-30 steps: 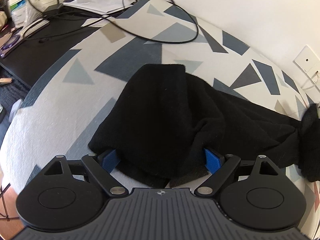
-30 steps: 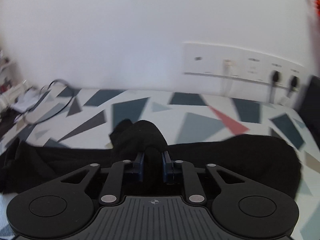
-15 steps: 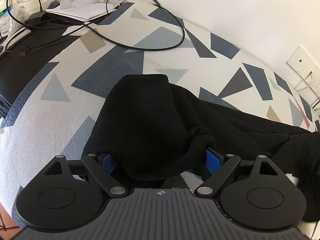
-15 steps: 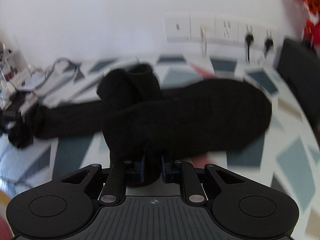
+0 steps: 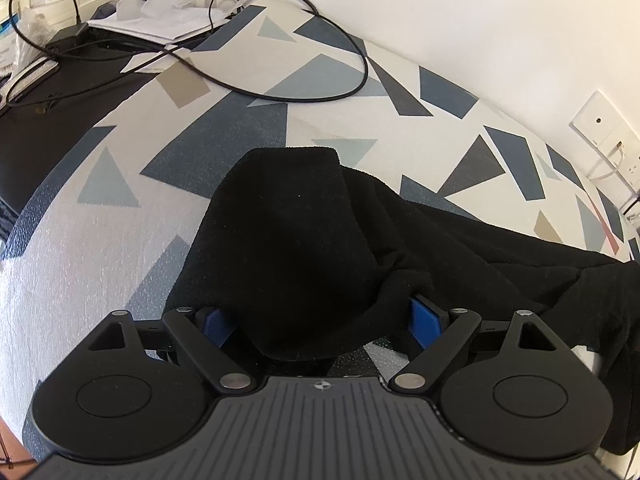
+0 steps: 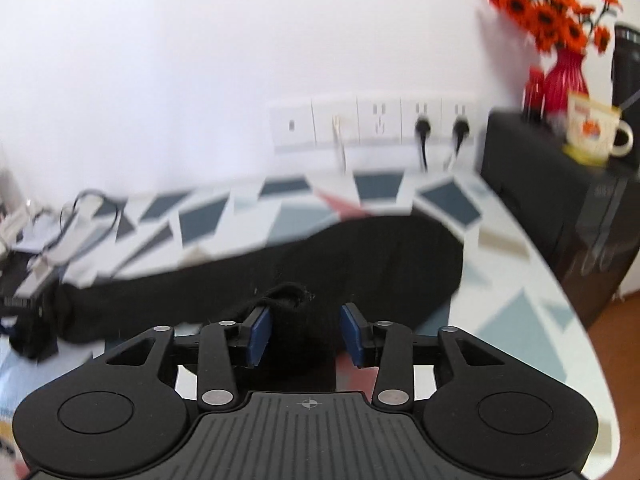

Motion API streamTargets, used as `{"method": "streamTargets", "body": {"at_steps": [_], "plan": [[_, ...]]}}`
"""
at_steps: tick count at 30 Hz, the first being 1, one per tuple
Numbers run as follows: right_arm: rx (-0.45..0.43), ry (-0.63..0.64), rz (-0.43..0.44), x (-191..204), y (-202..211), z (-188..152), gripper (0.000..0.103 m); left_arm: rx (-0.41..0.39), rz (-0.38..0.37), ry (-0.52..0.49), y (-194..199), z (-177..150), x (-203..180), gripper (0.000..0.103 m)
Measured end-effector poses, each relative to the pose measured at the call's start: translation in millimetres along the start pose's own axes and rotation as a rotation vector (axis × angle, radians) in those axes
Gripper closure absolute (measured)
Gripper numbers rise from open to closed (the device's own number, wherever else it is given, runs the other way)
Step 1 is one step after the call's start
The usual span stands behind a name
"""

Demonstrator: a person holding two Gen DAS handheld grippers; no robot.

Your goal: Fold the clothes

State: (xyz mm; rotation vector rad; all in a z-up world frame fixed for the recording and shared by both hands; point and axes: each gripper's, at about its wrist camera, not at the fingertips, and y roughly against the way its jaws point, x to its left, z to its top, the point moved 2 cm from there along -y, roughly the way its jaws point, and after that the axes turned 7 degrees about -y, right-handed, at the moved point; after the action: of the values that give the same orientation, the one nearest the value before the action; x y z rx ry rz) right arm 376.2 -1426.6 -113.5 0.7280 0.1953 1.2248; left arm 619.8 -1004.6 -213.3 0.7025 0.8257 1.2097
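A black knitted garment [image 5: 288,232] lies stretched across the table's triangle-patterned cover [image 5: 100,240]. Its near end is bunched up and drapes over my left gripper [image 5: 320,316]. That gripper is wide open, and its blue pads [image 5: 426,316] peek out from under the cloth on either side. In the right wrist view the same garment [image 6: 360,256] runs from the left edge to a rounded end at the right. My right gripper [image 6: 306,328] stands open over a folded hump of it, and a loose tuft of cloth touches the left pad [image 6: 260,332].
A black cable [image 5: 320,96] loops over the far part of the cover, with papers [image 5: 160,20] behind it. Wall sockets [image 6: 376,124] carry plugs. A black cabinet [image 6: 560,208] at the right holds a mug [image 6: 592,132] and a red vase [image 6: 564,76].
My right gripper was shut on a fold of the garment and has opened, letting it go, while its view swung right. The left gripper stays open and has barely shifted.
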Motion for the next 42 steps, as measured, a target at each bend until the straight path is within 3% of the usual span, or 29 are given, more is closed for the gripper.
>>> {"method": "streamTargets", "body": {"at_steps": [4, 11, 13, 15, 16, 17, 18, 20, 22, 25, 28, 31, 33, 36, 39, 42], "plan": [[0.055, 0.069, -0.004, 15, -48, 17, 0.052, -0.005, 0.005, -0.046, 1, -3, -3, 0.015], [0.207, -0.131, -0.231, -5, -152, 17, 0.051, 0.000, 0.001, -0.103, 1, -7, -5, 0.015], [0.230, -0.181, -0.329, -15, -165, 10, 0.045, -0.005, -0.006, -0.117, 2, -9, -5, 0.015], [0.281, -0.190, -0.358, -21, -169, -2, 0.052, -0.008, -0.008, -0.131, 2, -10, -6, 0.015], [0.262, -0.169, -0.351, -22, -164, -8, 0.063, -0.009, -0.009, -0.134, 2, -11, -6, 0.015], [0.254, -0.157, -0.337, -22, -158, -13, 0.088, -0.009, -0.011, -0.133, 2, -11, -5, 0.015], [0.250, -0.147, -0.322, -23, -153, -17, 0.095, -0.008, -0.014, -0.129, 2, -11, -5, 0.015], [0.255, -0.147, -0.310, -26, -139, -26, 0.100, -0.001, -0.018, -0.118, 2, -9, -4, 0.015], [0.240, -0.138, -0.289, -28, -118, -33, 0.100, 0.005, -0.020, -0.102, 2, -8, -3, 0.014], [0.102, -0.193, -0.214, -31, -66, -32, 0.100, 0.009, -0.019, -0.087, 2, -7, -3, 0.014], [0.040, -0.242, -0.198, -29, -24, -34, 0.100, 0.008, -0.017, -0.079, 1, -7, -3, 0.014], [0.218, -0.201, -0.184, -33, -25, -48, 0.099, 0.007, -0.018, -0.064, 1, -6, -2, 0.013], [0.328, -0.182, -0.231, -38, -30, -61, 0.098, 0.006, -0.019, -0.054, 1, -6, -2, 0.013], [0.419, -0.205, -0.271, -43, -30, -64, 0.086, 0.003, -0.020, -0.039, 2, -7, 0, 0.013], [0.397, -0.136, -0.268, -38, -25, -46, 0.072, 0.000, -0.007, -0.020, 4, -9, 3, 0.013], [0.292, -0.082, -0.222, -38, -30, -15, 0.065, 0.000, 0.021, 0.002, 6, -11, 5, 0.013]]}}
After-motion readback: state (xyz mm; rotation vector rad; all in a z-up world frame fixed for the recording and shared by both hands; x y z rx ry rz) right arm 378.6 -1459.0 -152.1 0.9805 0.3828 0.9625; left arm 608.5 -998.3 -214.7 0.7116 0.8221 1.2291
